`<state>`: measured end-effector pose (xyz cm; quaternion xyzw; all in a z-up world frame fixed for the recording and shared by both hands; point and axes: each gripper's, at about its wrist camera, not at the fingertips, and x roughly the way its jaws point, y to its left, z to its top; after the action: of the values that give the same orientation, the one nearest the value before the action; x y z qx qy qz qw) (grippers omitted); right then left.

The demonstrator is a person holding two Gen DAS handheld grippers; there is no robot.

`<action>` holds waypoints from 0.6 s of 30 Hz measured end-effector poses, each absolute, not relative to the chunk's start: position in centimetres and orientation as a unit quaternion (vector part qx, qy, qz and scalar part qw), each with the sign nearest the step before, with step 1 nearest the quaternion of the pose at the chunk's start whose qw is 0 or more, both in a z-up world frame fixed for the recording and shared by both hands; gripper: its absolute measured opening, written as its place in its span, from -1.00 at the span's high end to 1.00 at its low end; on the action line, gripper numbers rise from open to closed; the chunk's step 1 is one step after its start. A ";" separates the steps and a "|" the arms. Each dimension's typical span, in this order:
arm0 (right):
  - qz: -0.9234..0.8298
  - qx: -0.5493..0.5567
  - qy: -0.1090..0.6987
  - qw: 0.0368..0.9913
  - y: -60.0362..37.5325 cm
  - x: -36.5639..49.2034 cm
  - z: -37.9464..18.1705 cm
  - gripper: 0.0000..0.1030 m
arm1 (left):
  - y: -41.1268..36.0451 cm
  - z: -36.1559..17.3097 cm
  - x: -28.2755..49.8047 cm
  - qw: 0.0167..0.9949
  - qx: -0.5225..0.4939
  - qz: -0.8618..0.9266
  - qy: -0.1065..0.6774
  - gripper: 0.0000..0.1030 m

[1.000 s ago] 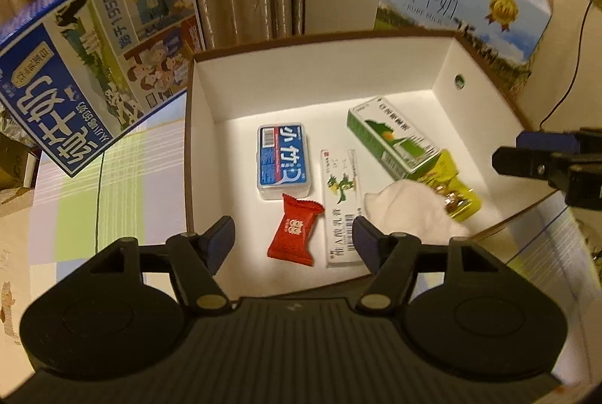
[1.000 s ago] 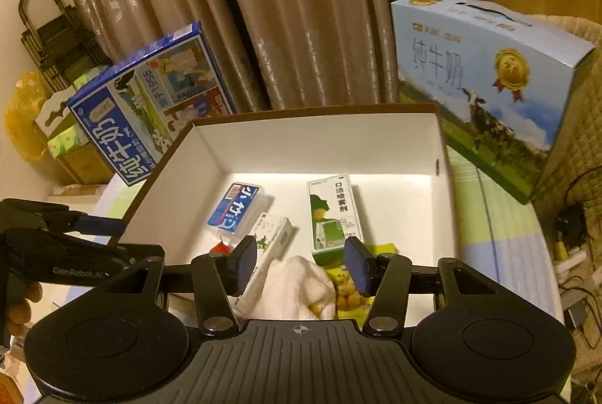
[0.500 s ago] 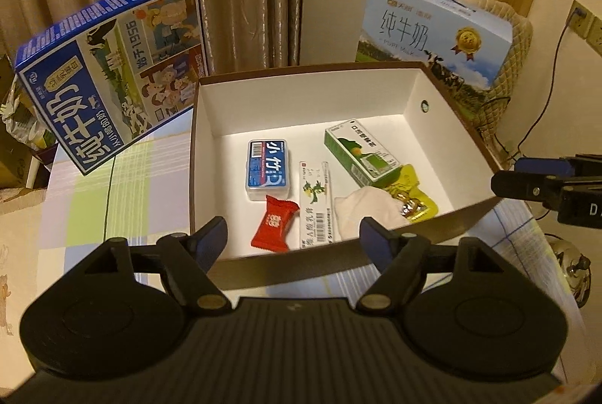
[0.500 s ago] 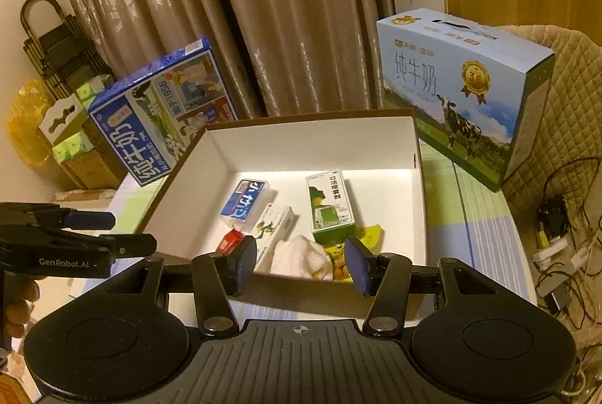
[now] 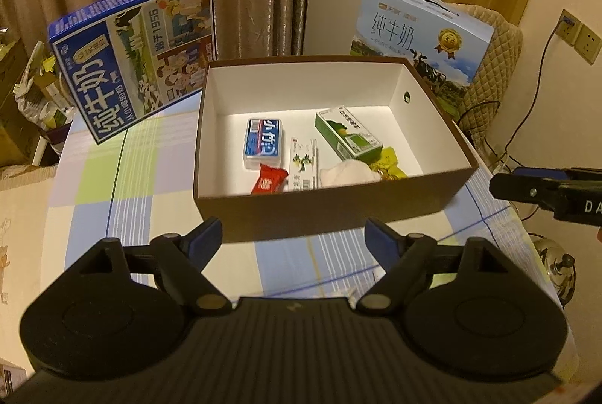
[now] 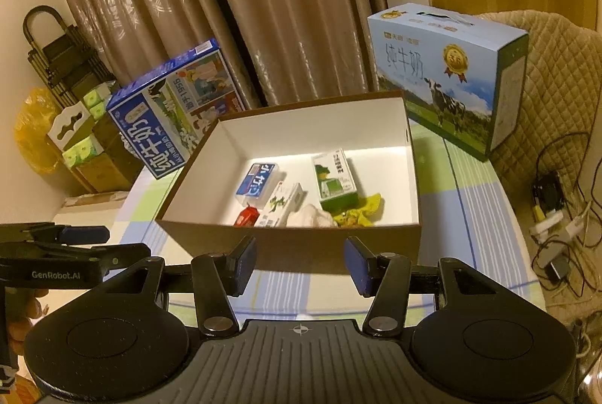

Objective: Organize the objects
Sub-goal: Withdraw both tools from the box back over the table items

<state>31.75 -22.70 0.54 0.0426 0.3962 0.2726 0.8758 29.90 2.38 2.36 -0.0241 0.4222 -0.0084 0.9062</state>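
Both grippers hang empty just short of a filled brown box.

Left wrist view: the left gripper, jaws just opening wide, grips nothing; the brown box sits at 12 o'clock, holding a blue tin, red candy and green carton.
Right wrist view: the right gripper is partly open and empty; the box lies at 12 o'clock, a blue milk carton case at 2 o'clock.

Warm, yellowish indoor light leaves both views rather dim. The white inside of the open box is the brightest area, its near wall casting shadow on the tablecloth. Fisheye distortion bends edges; corners go black. Focus is mostly sharp.
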 end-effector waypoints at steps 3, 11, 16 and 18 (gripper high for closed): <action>0.270 0.048 0.399 0.875 -23.3 30.7 0.5 0.04 | 2.2 2.3 28.6 0.905 -0.029 -0.007 0.424 -0.55; 0.258 0.057 0.407 0.875 -25.0 28.3 0.1 0.04 | 2.6 2.0 25.5 0.902 -0.042 0.003 0.430 -0.56; 0.251 0.060 0.419 0.871 -25.7 27.3 -0.6 0.04 | 2.7 1.9 24.4 0.901 -0.044 0.011 0.431 -0.56; 0.248 0.061 0.424 0.869 -26.0 27.1 -1.0 0.04 | 2.7 1.7 24.0 0.900 -0.042 0.012 0.434 -0.56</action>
<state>27.07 -25.98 -0.98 0.0607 0.4239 0.2481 0.8689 24.02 2.66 1.74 -0.0424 0.4336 0.0125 0.9000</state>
